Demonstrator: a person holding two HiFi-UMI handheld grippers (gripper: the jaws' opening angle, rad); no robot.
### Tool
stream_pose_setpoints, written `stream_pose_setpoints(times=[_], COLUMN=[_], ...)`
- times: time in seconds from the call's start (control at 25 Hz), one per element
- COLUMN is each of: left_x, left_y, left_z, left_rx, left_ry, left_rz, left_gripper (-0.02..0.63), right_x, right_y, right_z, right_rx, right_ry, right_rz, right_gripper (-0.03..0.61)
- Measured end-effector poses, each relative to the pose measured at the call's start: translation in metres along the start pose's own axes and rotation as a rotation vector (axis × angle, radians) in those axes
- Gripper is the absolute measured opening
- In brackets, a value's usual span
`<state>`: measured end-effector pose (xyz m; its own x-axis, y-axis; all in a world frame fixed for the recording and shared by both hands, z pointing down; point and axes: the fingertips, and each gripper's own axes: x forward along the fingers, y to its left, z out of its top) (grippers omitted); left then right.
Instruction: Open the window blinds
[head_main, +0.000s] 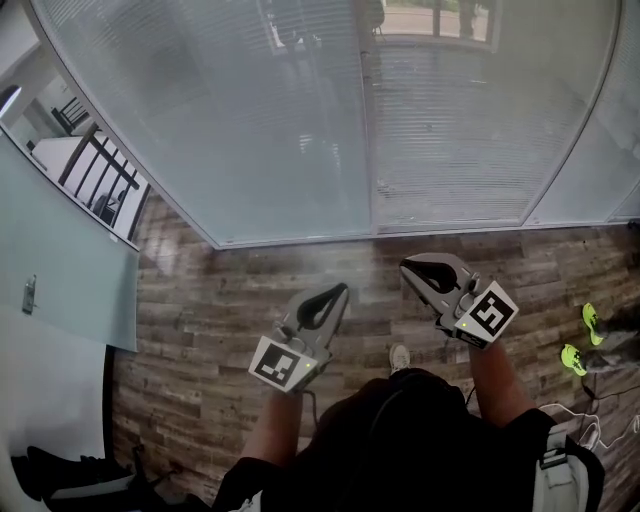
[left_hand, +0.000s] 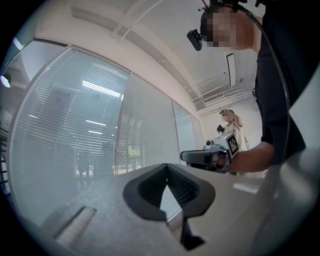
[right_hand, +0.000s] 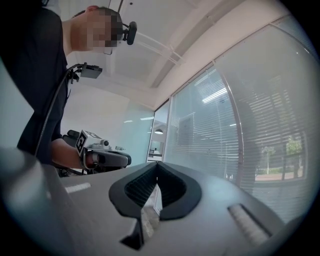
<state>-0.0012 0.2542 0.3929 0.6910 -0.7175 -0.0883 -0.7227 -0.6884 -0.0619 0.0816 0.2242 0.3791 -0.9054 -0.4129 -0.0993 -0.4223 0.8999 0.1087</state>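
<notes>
Window blinds hang lowered across the panes, ahead of both grippers and well apart from them. Slats run side to side (long axis level), stacked from the top down to the floor line. Left gripper: clenched, nothing between the jaws. Right gripper: clenched, likewise empty. Both are held over the wood floor, pointing toward the blinds.
</notes>
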Motion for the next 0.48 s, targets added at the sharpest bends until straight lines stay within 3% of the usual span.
stream_pose_setpoints(times=[0.48], left_x=[0.053], left_y=[0.028], left_z=[-0.002], left_rx=[0.091], left_ry=[0.058], left_rz=[0.074], left_gripper=[0.003], right_x=[0.016], right_y=[-0.065], right_z=[0.007], right_rx=[0.009], right_ry=[-0.04], right_rz=[0.056], right_gripper=[0.005])
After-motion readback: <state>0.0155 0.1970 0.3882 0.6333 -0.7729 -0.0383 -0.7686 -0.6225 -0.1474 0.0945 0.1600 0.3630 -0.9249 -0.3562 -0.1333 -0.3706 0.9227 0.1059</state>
